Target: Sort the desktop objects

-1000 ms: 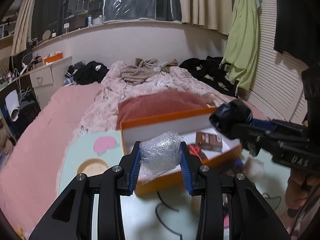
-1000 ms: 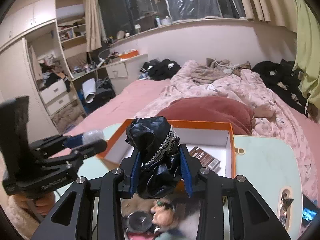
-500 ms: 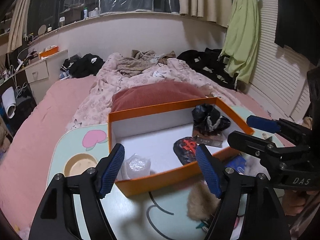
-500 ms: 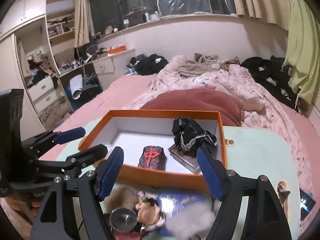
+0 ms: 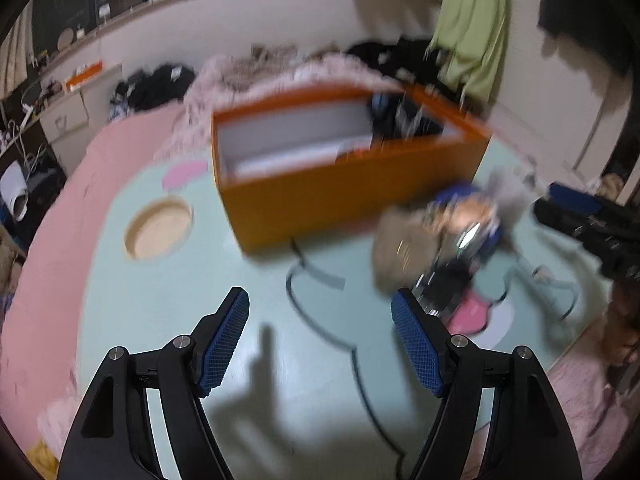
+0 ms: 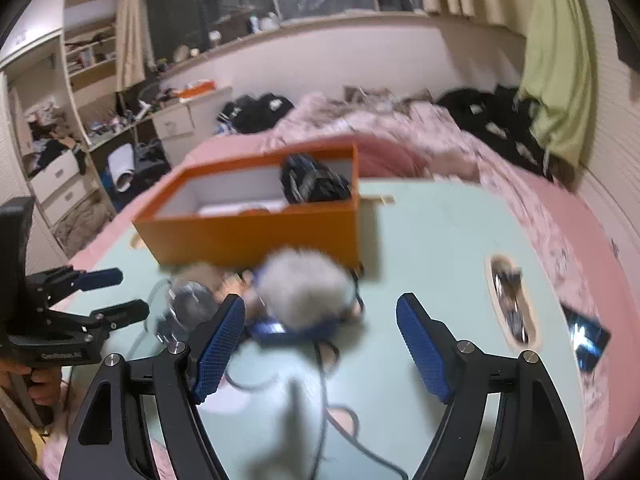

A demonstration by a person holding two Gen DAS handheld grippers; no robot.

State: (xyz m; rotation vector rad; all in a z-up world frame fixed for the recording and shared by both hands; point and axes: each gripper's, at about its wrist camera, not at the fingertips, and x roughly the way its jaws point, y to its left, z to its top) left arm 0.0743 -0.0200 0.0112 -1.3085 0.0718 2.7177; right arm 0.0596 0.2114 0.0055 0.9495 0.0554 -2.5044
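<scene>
An orange box [image 5: 344, 192] stands on the pale green table [image 5: 200, 288], also in the right wrist view [image 6: 256, 232]. A black lace bundle [image 6: 314, 182] lies inside it at the right end. A blurred pile of small objects sits in front of the box: a grey fluffy ball [image 6: 304, 284], a blue item [image 6: 292, 328], a shiny round thing [image 6: 188, 300] and a brown furry piece [image 5: 404, 248]. My left gripper [image 5: 320, 340] is open and empty over the table, left of the pile. My right gripper [image 6: 320, 344] is open and empty just before the fluffy ball.
The table has a round cup recess [image 5: 158, 228] at the left and an oval recess [image 6: 510, 300] at the right. A phone [image 6: 588, 340] lies near the right edge. A pink bed [image 6: 420, 132] with clothes lies behind the table.
Both grippers let go of their loads into the box, opened, then pulled back and dropped low toward the table. The views are now blurred from motion.
</scene>
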